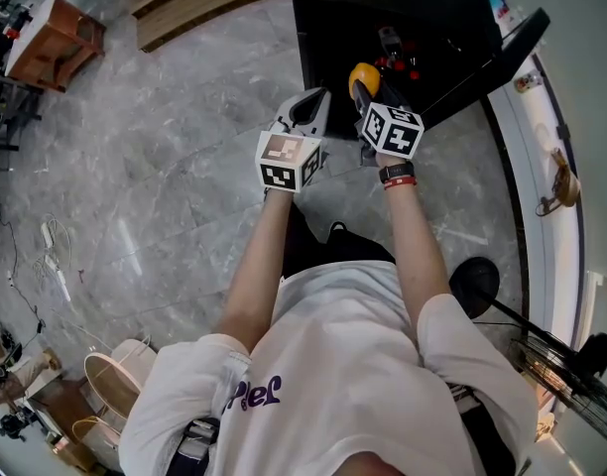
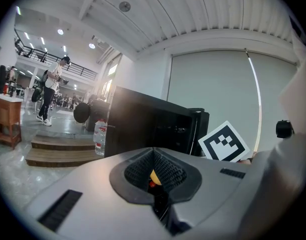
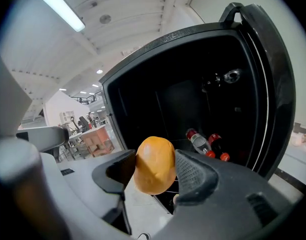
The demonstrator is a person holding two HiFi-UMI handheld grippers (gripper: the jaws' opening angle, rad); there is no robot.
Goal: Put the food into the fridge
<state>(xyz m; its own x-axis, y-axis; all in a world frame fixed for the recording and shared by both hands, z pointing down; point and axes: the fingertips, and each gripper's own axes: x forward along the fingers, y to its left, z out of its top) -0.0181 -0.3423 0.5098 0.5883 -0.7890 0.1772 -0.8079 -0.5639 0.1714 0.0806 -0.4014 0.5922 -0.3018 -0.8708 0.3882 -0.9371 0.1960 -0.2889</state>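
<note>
The right hand-held gripper (image 3: 155, 176) clamps a rounded orange food item (image 3: 154, 156) across its middle, low centre of the frame, facing the open black fridge (image 3: 158, 94). It looks light, smooth and perhaps soft, so a gentle hold at its widest part suits. The left hand-held gripper (image 2: 154, 180) is closed and empty.

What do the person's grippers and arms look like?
Both the left gripper and right gripper have grey bodies with black textured pads. Each carries a white cube with black square markers. Short white sleeves; a black and red band on the right wrist.
</note>
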